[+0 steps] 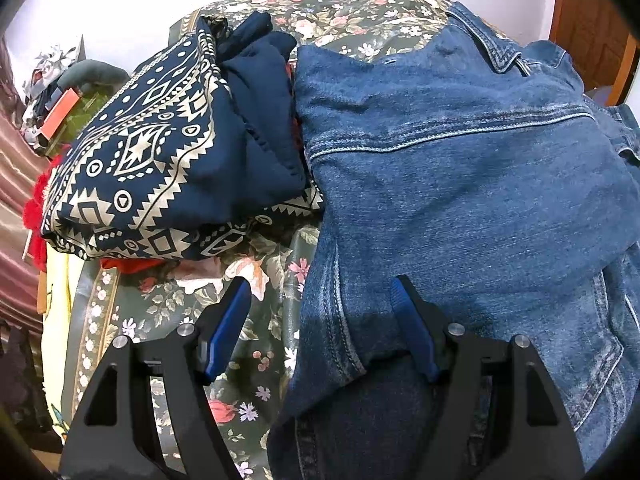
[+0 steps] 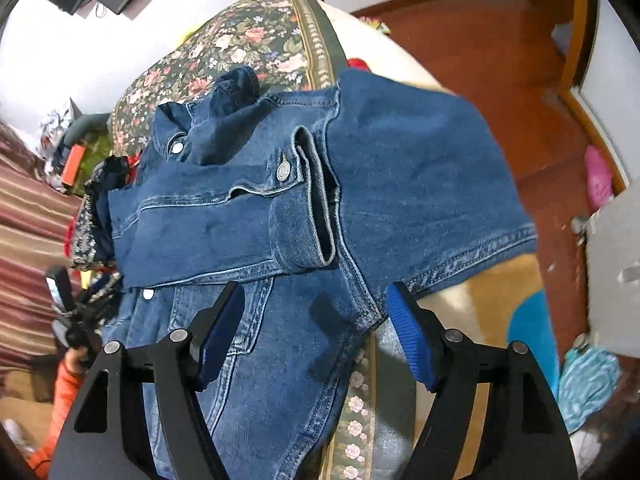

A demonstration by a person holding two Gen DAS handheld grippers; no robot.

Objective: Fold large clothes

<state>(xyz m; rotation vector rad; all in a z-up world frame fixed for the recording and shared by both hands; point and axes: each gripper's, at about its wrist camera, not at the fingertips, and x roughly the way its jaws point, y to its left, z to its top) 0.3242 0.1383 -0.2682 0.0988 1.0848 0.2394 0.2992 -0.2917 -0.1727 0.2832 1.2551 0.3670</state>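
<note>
A blue denim jacket [image 1: 460,180] lies spread on the floral bed cover [image 1: 248,360]. In the right wrist view one sleeve [image 2: 208,224] is folded across the jacket [image 2: 420,168], and its buttoned cuff [image 2: 304,216] rests near the middle. My left gripper [image 1: 320,286] hovers open over the jacket's left edge, one finger above the bed cover and one above the denim. My right gripper [image 2: 316,290] stands open over the jacket's near corner, and its pads press on nothing.
A folded pile of navy patterned cloth [image 1: 140,160] lies left of the jacket, with red fabric [image 1: 34,208] beyond it. The bed's edge [image 2: 360,380] drops to a wooden floor [image 2: 480,60] with a blue mat [image 2: 532,328]. An orange sleeve [image 2: 64,392] shows at lower left.
</note>
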